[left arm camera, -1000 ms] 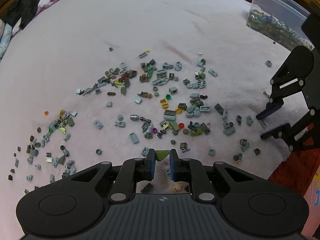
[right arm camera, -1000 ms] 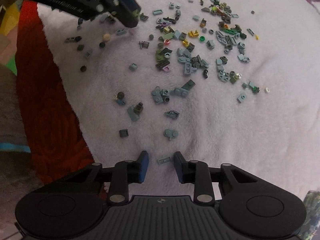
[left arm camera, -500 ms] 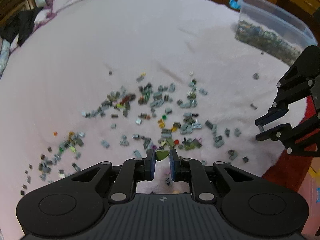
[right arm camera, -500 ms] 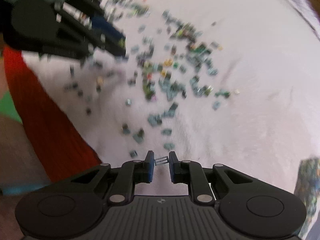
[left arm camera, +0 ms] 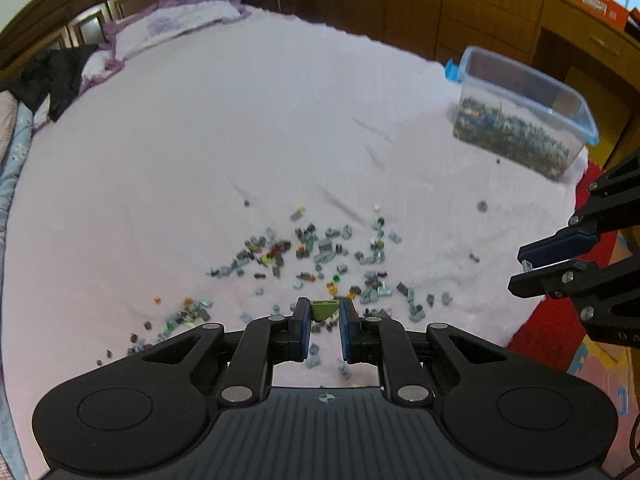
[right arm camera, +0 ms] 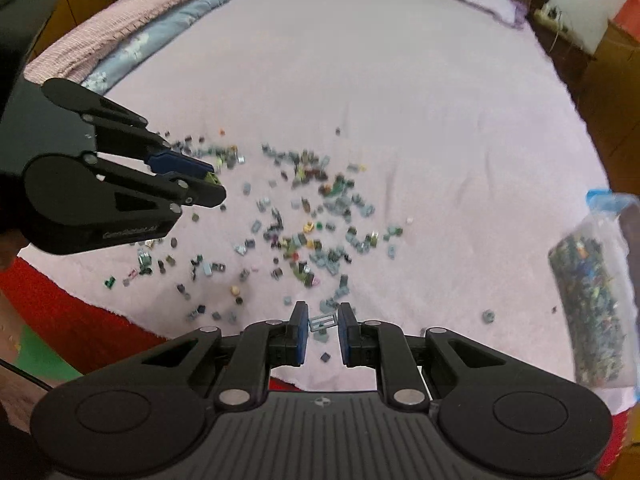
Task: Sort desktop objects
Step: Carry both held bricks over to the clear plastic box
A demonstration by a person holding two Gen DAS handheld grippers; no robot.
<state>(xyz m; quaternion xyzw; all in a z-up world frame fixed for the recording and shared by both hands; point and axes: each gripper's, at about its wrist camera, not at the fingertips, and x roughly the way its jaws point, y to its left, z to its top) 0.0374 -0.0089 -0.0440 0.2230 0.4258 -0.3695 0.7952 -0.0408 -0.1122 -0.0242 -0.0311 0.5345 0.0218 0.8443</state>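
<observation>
Many small toy bricks (left arm camera: 320, 256) lie scattered on a pale pink blanket (left arm camera: 240, 140). High above them my left gripper (left arm camera: 324, 309) is shut on an olive-green sloped brick (left arm camera: 323, 308). My right gripper (right arm camera: 323, 321) is shut on a small grey plate piece (right arm camera: 322, 321), also lifted off the blanket. The right wrist view shows the scattered bricks (right arm camera: 312, 216) and, at the left, the left gripper (right arm camera: 214, 186) with the green brick (right arm camera: 211, 178). The right gripper (left arm camera: 520, 268) shows at the right edge of the left wrist view.
A clear plastic bin (left arm camera: 520, 120) with a blue rim, part full of bricks, stands on the blanket's far right; in the right wrist view the bin (right arm camera: 592, 300) sits at the right edge. A red cloth (right arm camera: 60, 312) hangs at the blanket's near edge. Wooden cabinets (left arm camera: 480, 8) stand behind.
Both grippers have risen well above the blanket, so the bricks look smaller. The right gripper closed on the grey plate piece and lifted it. The left keeps its green brick.
</observation>
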